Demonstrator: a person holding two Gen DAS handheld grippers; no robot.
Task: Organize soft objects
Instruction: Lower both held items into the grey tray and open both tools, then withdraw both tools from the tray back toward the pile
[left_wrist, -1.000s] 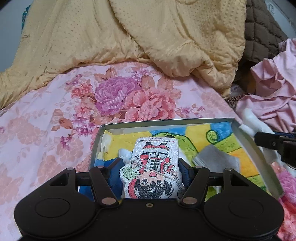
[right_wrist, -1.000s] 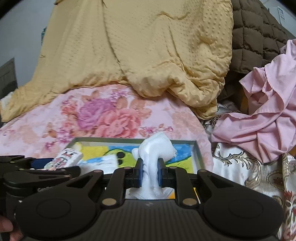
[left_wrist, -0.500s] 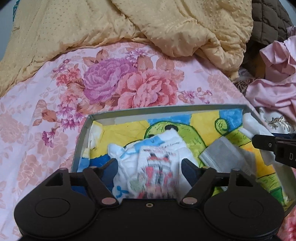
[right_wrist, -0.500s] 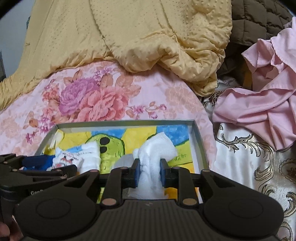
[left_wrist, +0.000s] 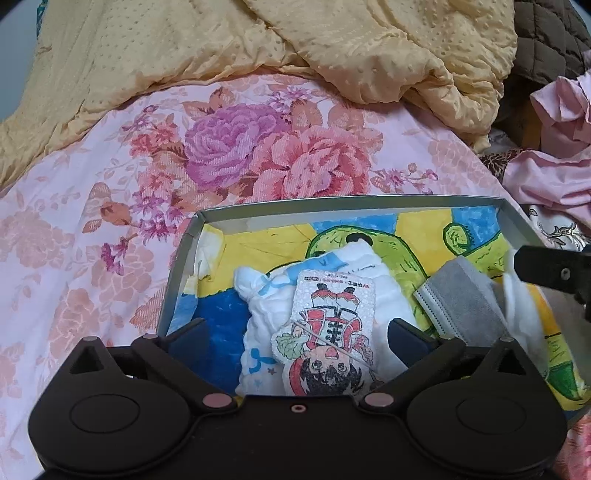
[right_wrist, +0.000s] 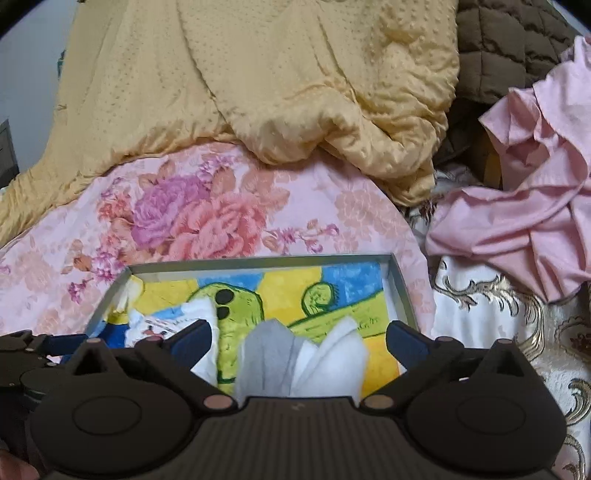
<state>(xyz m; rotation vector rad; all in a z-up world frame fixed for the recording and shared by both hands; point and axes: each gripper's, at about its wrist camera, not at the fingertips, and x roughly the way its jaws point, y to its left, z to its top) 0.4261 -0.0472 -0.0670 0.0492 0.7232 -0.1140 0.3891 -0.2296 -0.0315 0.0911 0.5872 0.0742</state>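
Observation:
A shallow grey box (left_wrist: 347, 205) with a colourful drawing inside lies on the floral bedsheet. In it rest a white printed cloth (left_wrist: 258, 295), a cartoon-print pouch (left_wrist: 328, 328) on top of it, a grey mask (left_wrist: 465, 299) and a white cloth (right_wrist: 332, 365). My left gripper (left_wrist: 297, 338) is opening wide; the pouch lies loose between its fingers, untouched. My right gripper (right_wrist: 299, 341) is opening too, over the grey mask (right_wrist: 267, 354) and the white cloth, neither gripped. The right gripper's finger (left_wrist: 550, 266) shows at the left wrist view's right edge.
A rumpled yellow blanket (right_wrist: 258, 81) covers the far side of the bed. A brown quilt (right_wrist: 509, 40) and a crumpled pink garment (right_wrist: 524, 206) lie to the right, over a white and gold cover (right_wrist: 491, 332). The floral sheet (left_wrist: 92, 240) stretches left of the box.
Both grippers opened: the left let go of the cartoon pouch, which now lies on the white printed cloth; the right let go of the white cloth, which dropped beside the grey mask. The left gripper sank lower.

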